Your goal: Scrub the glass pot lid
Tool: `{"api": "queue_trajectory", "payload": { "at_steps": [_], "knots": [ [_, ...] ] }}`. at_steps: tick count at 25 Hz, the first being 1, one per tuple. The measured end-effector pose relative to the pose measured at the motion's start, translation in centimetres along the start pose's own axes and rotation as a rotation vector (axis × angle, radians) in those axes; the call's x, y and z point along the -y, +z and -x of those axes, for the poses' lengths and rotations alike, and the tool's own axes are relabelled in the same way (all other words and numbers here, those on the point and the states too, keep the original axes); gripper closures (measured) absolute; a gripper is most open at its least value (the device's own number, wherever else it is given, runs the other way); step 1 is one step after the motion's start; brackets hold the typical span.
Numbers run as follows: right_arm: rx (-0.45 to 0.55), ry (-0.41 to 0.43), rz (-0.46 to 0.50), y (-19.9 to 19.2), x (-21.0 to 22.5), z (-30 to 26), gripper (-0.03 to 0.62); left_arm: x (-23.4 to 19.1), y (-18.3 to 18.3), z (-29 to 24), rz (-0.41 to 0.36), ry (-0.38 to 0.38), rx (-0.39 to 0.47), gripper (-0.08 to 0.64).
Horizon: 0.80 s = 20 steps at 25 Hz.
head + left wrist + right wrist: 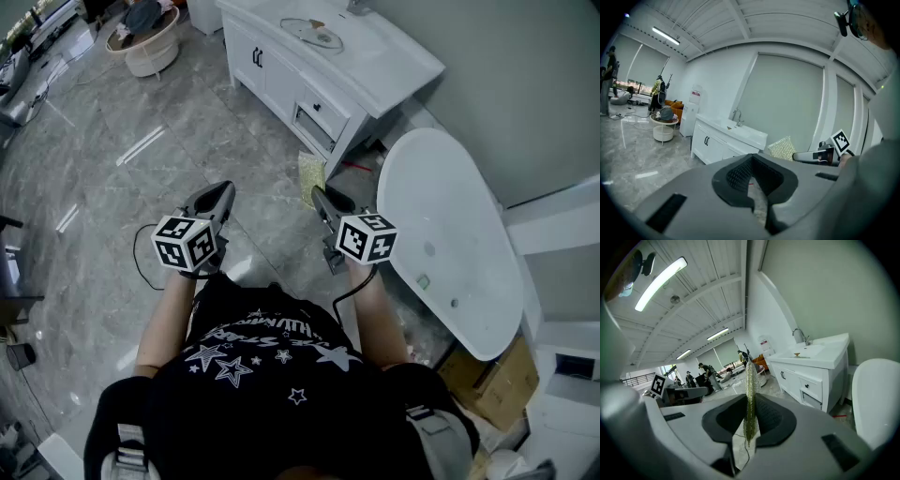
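Standing figure, both tools raised. Glass pot lid point(314, 35) lies flat on the vanity top point(398, 70), upper centre, well apart from both. Right gripper point(319, 195) pinches a scouring cloth point(750, 399); left gripper point(223, 192) is closed on nothing. The lid is probably rigid, slick and breakable, so it is best steadied by its knob point(797, 354).

I count two tongs of mine, the left tongs point(223, 190) and the right tongs point(319, 194), with two marker cubes, the left cube point(185, 242) and the right cube point(366, 236). There is one gold scrub pad point(750, 399) and one glass pot lid point(312, 34). I see one white cabinet point(403, 70) with one faucet point(736, 115), one bathtub point(450, 244), one round side table point(141, 42) and one cardboard box point(497, 380). Several people stand far off; I cannot count them exactly.
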State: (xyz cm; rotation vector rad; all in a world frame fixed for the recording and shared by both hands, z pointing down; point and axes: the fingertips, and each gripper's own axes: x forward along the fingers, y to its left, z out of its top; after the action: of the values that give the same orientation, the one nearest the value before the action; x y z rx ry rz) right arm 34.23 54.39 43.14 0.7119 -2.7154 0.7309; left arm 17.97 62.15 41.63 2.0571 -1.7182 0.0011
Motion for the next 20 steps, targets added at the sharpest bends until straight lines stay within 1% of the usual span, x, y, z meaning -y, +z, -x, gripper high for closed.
{"api": "queue_trajectory", "payload": {
  "at_steps": [6, 16, 20],
  "knots": [
    [-0.003, -0.004, 0.013, 0.2, 0.3, -0.2, 0.531, -0.1, 0.8, -0.5, -0.03, 0.004, -0.004, 0.552],
    [-0.038, -0.001, 0.014, -0.8, 1.0, -1.0, 0.531, 0.3, -0.7, -1.5, 0.002, 0.013, -0.028, 0.552],
    [-0.052, 0.002, 0.0, -1.5, 1.7, -1.9, 0.531, -0.6, -1.6, -1.2, 0.007, 0.043, -0.042, 0.552]
  ]
}}
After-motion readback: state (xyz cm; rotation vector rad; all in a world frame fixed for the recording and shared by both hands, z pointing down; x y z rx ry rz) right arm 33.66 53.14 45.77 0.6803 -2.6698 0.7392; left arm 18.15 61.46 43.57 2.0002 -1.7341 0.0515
